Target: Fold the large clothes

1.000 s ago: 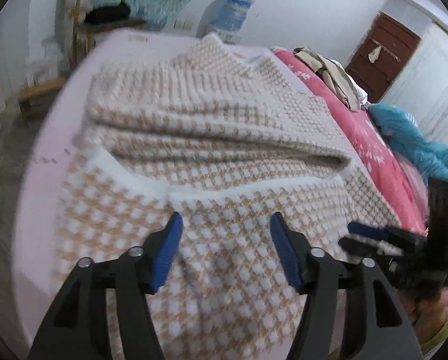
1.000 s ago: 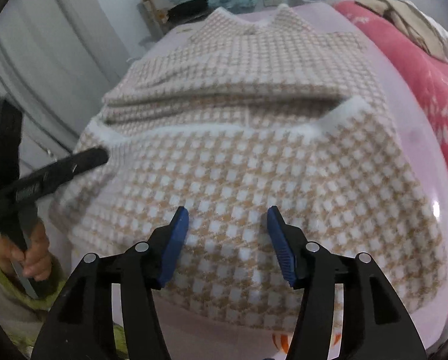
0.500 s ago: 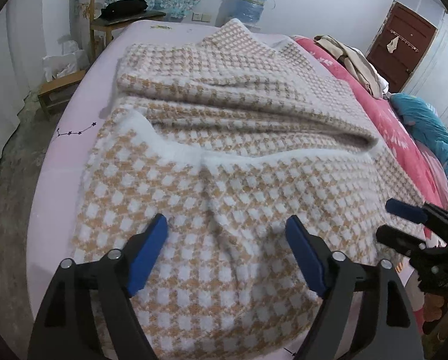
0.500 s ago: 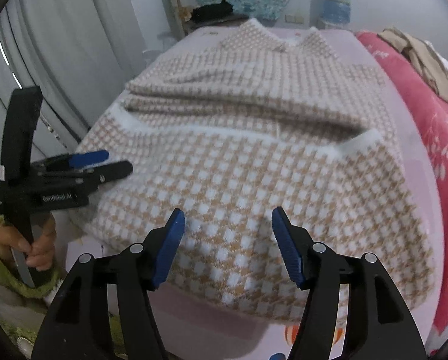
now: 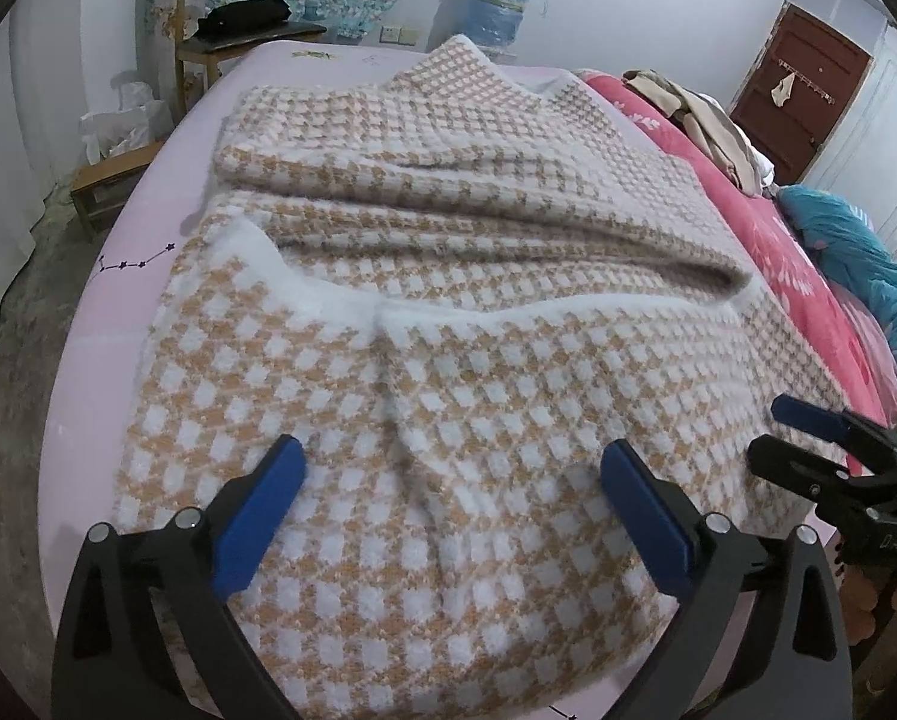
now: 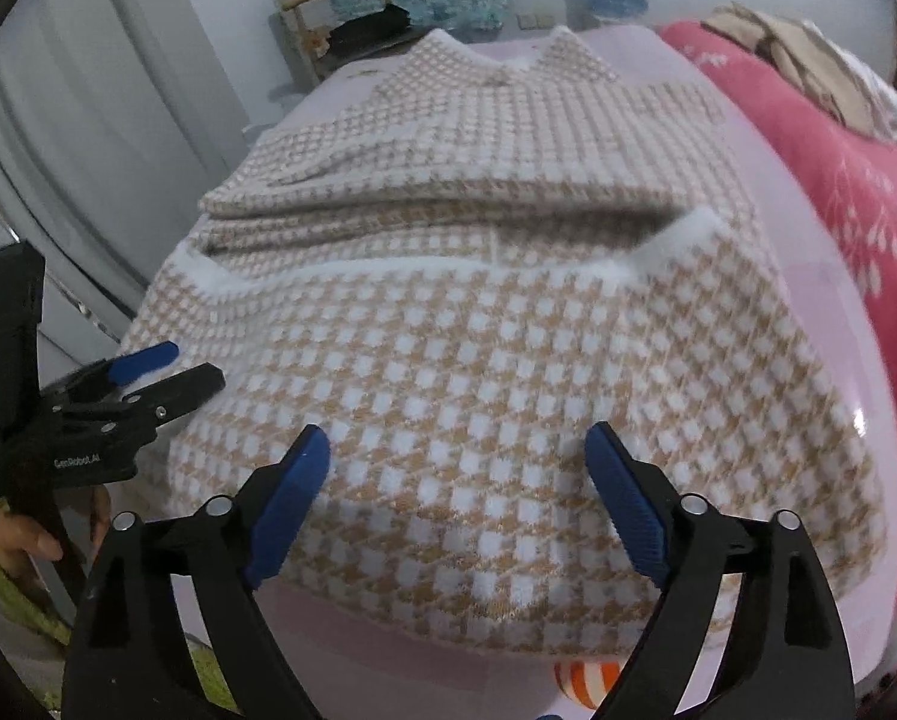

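Observation:
A large tan-and-white checked sweater [image 5: 448,312] lies on a pale pink bed sheet [image 5: 88,312], its near part folded up over the body, white hem band across the middle. It also fills the right wrist view [image 6: 478,330]. My left gripper [image 5: 448,498] is open and empty, above the sweater's near edge. My right gripper [image 6: 457,480] is open and empty, above the near folded edge. The right gripper shows at the right of the left wrist view [image 5: 808,438]; the left gripper shows at the left of the right wrist view [image 6: 160,372].
A red quilt [image 5: 796,264] with beige clothes [image 5: 706,126] and a blue garment [image 5: 856,264] lies to the right. A wooden chair [image 5: 232,18], a water jug [image 5: 496,0] and a brown door [image 5: 796,90] stand at the far wall. Curtains [image 6: 88,150] hang on the left.
Both grippers have drawn back and up from the sweater and their jaws have opened wider. The sweater lies folded as before.

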Available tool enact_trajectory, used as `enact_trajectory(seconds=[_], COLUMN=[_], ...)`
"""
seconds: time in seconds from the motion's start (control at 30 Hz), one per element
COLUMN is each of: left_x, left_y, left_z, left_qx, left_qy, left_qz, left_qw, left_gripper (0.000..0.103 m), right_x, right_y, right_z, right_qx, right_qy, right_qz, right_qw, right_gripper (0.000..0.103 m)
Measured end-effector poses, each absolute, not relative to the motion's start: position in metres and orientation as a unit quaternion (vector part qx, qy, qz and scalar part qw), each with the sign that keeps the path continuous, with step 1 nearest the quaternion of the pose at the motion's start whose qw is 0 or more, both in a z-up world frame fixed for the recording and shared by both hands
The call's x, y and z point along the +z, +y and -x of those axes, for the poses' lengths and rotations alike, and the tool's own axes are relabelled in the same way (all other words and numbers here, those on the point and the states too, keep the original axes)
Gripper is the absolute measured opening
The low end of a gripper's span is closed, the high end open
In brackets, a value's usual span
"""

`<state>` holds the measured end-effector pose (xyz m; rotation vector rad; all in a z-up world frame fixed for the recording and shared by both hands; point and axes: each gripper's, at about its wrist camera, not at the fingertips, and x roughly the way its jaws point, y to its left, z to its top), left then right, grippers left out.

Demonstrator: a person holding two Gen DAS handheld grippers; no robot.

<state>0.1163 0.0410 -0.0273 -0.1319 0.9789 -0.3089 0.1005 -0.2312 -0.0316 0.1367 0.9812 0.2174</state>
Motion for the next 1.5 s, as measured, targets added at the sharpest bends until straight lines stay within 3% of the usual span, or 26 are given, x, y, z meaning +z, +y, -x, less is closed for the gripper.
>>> enact_trajectory(seconds=[0.37, 1.5], left_x=[-0.029, -0.021], left_y=[0.032, 0.039], left_z=[-0.114, -0.111], left_qx=[-0.137, -0.153], left_qy=[0.463, 0.446], left_qz=[0.035, 0.04], left_qw=[0.875, 0.881], left_gripper=[0.097, 0.097], right_x=[-0.039, -0.04], right_y=[-0.234, -0.252], right_z=[-0.103, -0.113], right_qx=[0.113, 0.115], right_qy=[0.483, 0.501], right_qz=[-0.089, -0.127], right_qw=[0.864, 0.848], right_gripper=[0.095, 0.095])
